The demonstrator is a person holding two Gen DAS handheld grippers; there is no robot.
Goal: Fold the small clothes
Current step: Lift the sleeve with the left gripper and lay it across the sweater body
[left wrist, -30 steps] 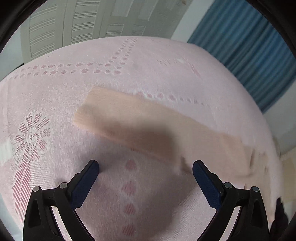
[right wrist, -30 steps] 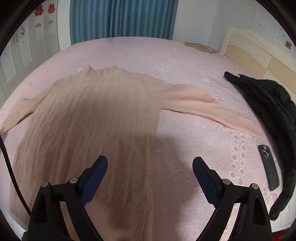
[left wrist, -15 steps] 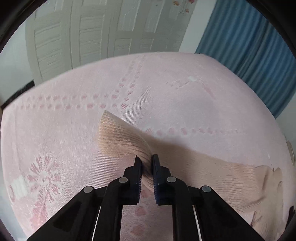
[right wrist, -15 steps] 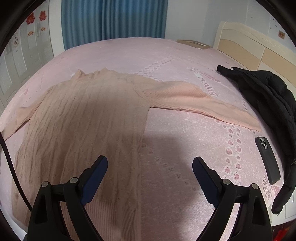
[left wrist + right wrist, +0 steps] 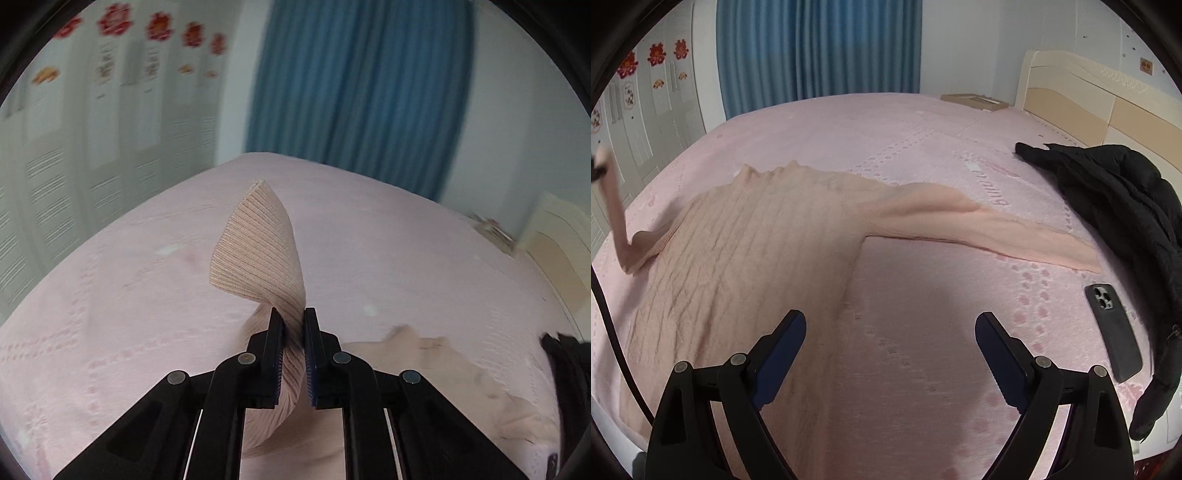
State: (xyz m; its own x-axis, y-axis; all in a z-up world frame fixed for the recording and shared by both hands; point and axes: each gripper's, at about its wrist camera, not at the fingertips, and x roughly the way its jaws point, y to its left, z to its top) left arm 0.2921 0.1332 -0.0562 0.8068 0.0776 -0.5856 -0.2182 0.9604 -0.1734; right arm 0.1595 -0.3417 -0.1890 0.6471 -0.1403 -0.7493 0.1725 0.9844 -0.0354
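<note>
A peach cable-knit sweater (image 5: pixel 746 251) lies flat on the pink bed, collar toward the far side. My left gripper (image 5: pixel 293 325) is shut on the ribbed cuff of its left sleeve (image 5: pixel 258 251) and holds it lifted above the bed. In the right wrist view that sleeve (image 5: pixel 617 206) rises at the far left edge. The other sleeve (image 5: pixel 979 225) lies stretched out to the right. My right gripper (image 5: pixel 890 332) is open and empty, above the bed beside the sweater's lower right side.
A black jacket (image 5: pixel 1115 199) lies at the right of the bed (image 5: pixel 886 129), with a dark phone (image 5: pixel 1113 328) beside it. A headboard (image 5: pixel 1108 99) stands at the right, blue curtains (image 5: pixel 820 48) behind, white wardrobe doors (image 5: pixel 74 147) at the left.
My left gripper closed on the left sleeve's cuff, lifted it off the bed and swung it toward the sweater's body. My right gripper stayed open and shifted slightly.
</note>
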